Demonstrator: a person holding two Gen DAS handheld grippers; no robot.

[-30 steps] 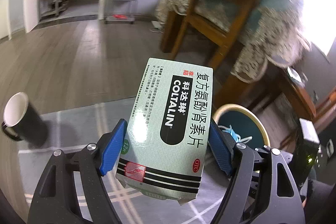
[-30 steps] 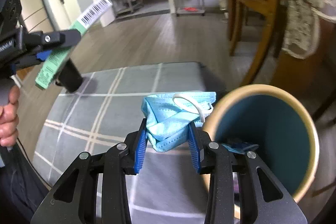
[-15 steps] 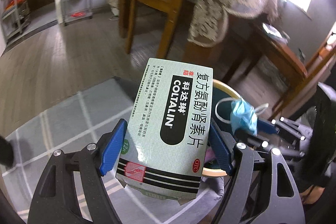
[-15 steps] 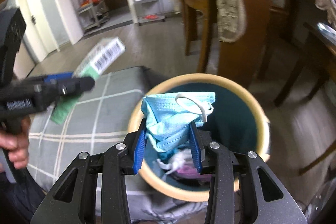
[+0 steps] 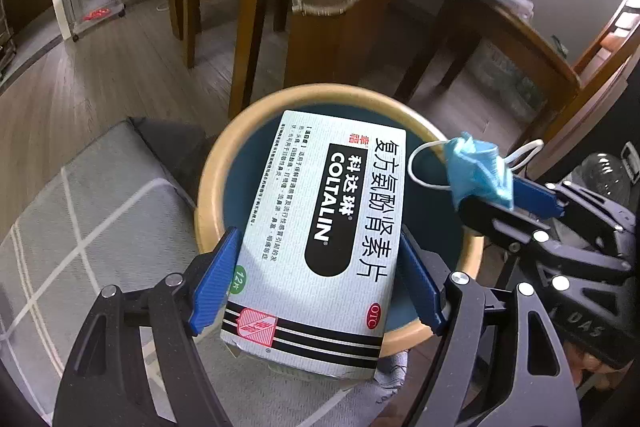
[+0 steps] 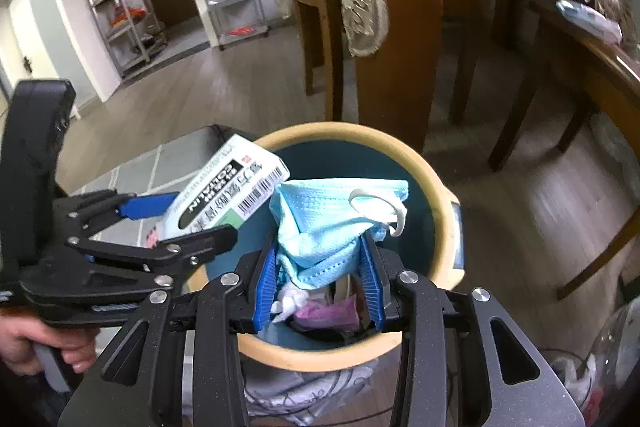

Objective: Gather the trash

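My left gripper [image 5: 318, 267] is shut on a pale green Coltalin medicine box [image 5: 320, 235] and holds it over the round bin [image 5: 208, 179], which has a tan rim and a dark teal inside. My right gripper [image 6: 320, 279] is shut on a crumpled blue face mask [image 6: 332, 223] and holds it above the bin's opening [image 6: 436, 187]. The mask [image 5: 476, 175] and right gripper show at the right in the left wrist view. The box [image 6: 224, 195] and left gripper [image 6: 160, 227] show at the left in the right wrist view. Tissue and purple trash [image 6: 324, 311] lie in the bin.
The bin stands beside a grey cushion with white lines [image 5: 80, 211]. Wooden chair and table legs [image 6: 396, 27] with lace cloth stand just behind the bin. Metal shelves [image 6: 116, 15] stand far back on the wood floor. A clear plastic bottle [image 5: 604, 175] lies at the right.
Both grippers have swung right from over the cushion to above the bin, each keeping its load. The black cup has left the left wrist view.
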